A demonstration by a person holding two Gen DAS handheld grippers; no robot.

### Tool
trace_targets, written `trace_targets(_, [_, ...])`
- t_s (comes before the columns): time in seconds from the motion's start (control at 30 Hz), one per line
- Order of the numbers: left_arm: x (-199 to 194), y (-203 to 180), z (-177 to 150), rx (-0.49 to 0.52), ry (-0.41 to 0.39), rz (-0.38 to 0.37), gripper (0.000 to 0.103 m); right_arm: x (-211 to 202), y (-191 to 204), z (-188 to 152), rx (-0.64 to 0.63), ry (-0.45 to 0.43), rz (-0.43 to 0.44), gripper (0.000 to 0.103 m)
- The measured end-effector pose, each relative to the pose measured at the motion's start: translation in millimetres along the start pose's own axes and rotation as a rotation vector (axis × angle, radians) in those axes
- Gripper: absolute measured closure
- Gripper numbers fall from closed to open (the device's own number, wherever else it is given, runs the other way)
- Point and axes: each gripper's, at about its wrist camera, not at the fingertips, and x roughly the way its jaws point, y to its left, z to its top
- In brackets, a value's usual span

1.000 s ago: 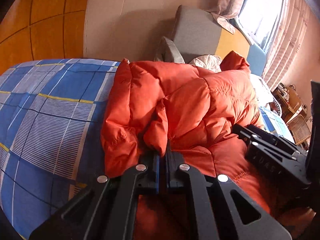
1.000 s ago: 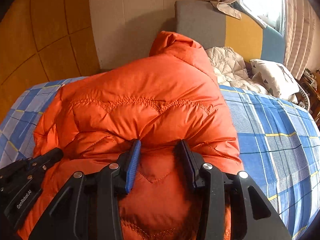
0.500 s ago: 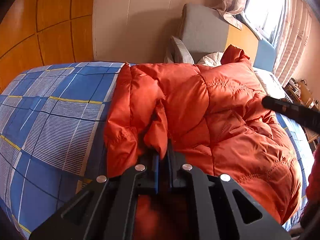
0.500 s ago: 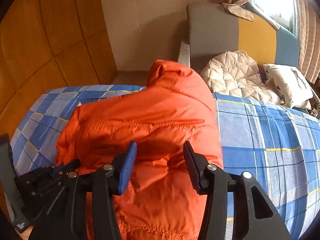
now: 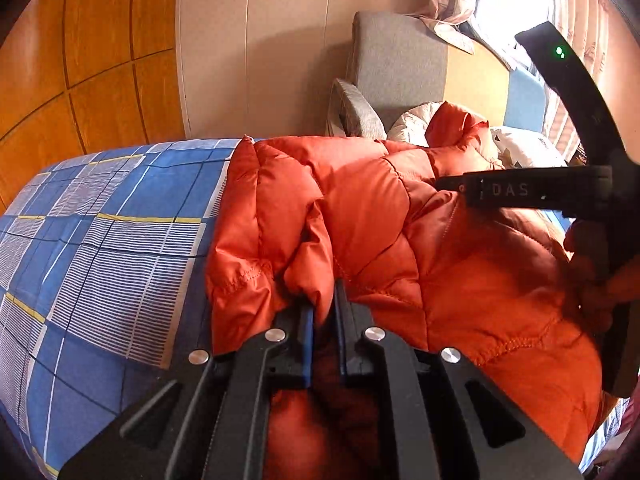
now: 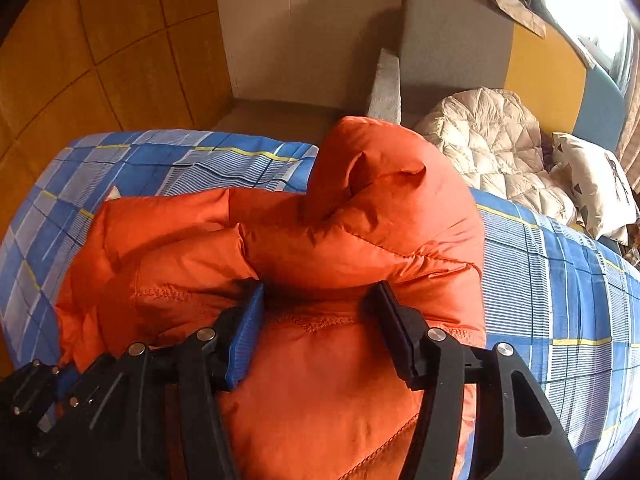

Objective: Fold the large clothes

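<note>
Orange puffer jacket [image 5: 400,240] on bed [image 5: 100,240], left hand-held gripper [image 5: 322,312] pinching its fold, right hand-held gripper [image 6: 320,304] just released, widening.

Left gripper [image 5: 323,308] angled down, jaws pinched on orange fabric, right gripper [image 6: 320,300] beside it, jaws just widening, gaping apart

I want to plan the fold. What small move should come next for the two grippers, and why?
Probably release the left gripper: it is shut on a fold of the orange jacket, while the right gripper has just been opening and hangs open over the folded bulk.
</note>
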Motion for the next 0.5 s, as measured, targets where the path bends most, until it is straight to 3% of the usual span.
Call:
trace_targets(0.07, [1, 2, -3, 0.002, -0.004, -0.005, 0.095, -8, -5, 0, 0.018, -0.004, 0.046, 0.036])
trace_targets(0.13, [0, 3, -4, -0.001, -0.007, -0.009, 0.095, -21, -15, -2, 0.047, -0.027, 0.102, 0.016])
trace_targets(0.3, [-1, 7, -5, -0.011, -0.016, -0.025, 0.095, -45, -53, -23, 0.134, -0.041, 0.149, 0.01])
trace_targets(0.5, [-1, 12, -9, -0.016, -0.026, -0.046, 0.095, -38, -99, -66, 0.25, 0.032, 0.322, 0.003])
